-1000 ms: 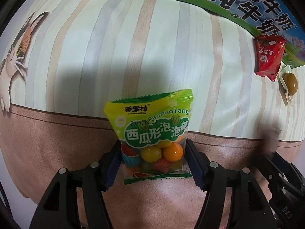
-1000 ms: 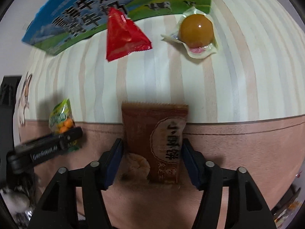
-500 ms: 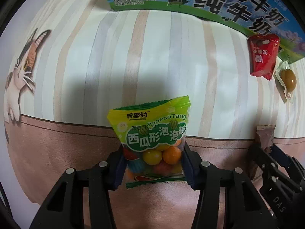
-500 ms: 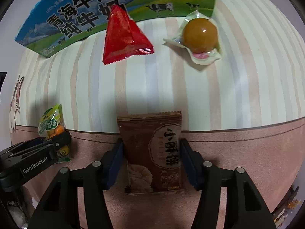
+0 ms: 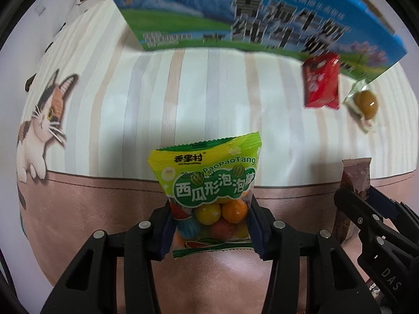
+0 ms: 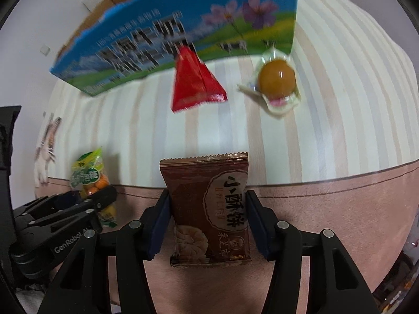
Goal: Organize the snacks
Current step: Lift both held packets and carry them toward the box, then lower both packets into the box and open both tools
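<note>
- Left wrist view: I am holding the left gripper (image 5: 210, 225) with its jaws pressing in on both sides of the green bubble-gum bag (image 5: 209, 191), so the bag is standing upright between the blue pads, with coloured gum balls showing through its clear lower half.
- The bag is hanging over the striped cloth (image 5: 183, 91), about where the pale stripes are meeting the pink band.
- Beyond it, the blue milk carton box (image 5: 235, 18) is lying along the far edge of the cloth, blurred.
- The red packet (image 5: 321, 81) is sitting just in front of the box, with the wrapped brown egg (image 5: 365, 103) close beside it to the right.
- At the right edge I am seeing the right gripper (image 5: 366, 204) carrying the brown pastry packet (image 5: 354, 180).
- Right wrist view: I am keeping the right gripper (image 6: 208, 225) clamped on the brown pastry packet (image 6: 209, 209), jaws squeezing its two long edges, packet upright over the pink band.
- Ahead, the red packet (image 6: 195, 83) is lying before the milk carton box (image 6: 170, 31), and the brown egg (image 6: 277, 79) is lying to its right, apart from it.
- To the left, the left gripper (image 6: 91, 198) is gripping the bubble-gum bag (image 6: 90, 178).
</note>
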Motion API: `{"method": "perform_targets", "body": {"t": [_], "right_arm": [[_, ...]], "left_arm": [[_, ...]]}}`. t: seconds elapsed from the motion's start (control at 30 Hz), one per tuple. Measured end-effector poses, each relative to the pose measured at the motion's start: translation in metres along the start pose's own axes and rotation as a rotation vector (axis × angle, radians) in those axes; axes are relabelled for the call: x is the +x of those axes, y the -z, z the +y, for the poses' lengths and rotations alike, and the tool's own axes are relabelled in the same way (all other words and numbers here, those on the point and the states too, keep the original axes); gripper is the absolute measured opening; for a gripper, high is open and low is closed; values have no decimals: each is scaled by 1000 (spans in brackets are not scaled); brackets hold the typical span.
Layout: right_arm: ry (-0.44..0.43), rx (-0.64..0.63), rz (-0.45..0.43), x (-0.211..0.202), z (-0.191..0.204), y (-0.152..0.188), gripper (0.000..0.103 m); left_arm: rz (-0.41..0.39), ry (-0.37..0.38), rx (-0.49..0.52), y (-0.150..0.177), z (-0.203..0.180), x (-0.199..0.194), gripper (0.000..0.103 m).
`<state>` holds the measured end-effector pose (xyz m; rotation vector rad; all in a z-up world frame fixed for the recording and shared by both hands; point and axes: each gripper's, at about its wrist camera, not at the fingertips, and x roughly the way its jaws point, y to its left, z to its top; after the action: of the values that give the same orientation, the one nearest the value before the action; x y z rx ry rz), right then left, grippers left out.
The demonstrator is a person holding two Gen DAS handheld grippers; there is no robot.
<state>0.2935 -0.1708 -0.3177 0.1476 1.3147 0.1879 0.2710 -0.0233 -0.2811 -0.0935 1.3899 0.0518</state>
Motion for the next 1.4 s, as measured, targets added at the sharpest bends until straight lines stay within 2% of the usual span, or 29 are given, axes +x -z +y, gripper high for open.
{"method": "perform_targets", "body": {"t": [0.17, 0.3, 0.47, 0.67, 0.8, 1.03, 1.2, 1.4], "right_arm": [[-55, 2, -66, -47, -3, -17, 58], [-92, -6, -121, -87, -1, -34, 58], [-134, -30, -201, -126, 15, -78, 58], [-133, -53, -258, -150, 20, -143, 58], [-82, -57, -250, -143, 18, -197, 58], [12, -32, -121, -96, 6, -270, 58], [66, -12, -37, -63, -3, -292, 58], [94, 35, 52, -37, -18, -299, 60]], "left_arm": [[-46, 61, -9, -20, -4, -36, 45], [-119, 117, -4, -47, -11, -78, 45], [-191, 182, 17, -82, -13, -117, 45], [-226, 186, 57, -141, -13, -144, 45], [-181, 168, 58, -195, -6, -132, 45], [-48, 96, 55, -291, 5, -74, 45], [33, 65, 53, -330, 7, -34, 45], [100, 10, 56, -349, 6, -3, 46]]}}
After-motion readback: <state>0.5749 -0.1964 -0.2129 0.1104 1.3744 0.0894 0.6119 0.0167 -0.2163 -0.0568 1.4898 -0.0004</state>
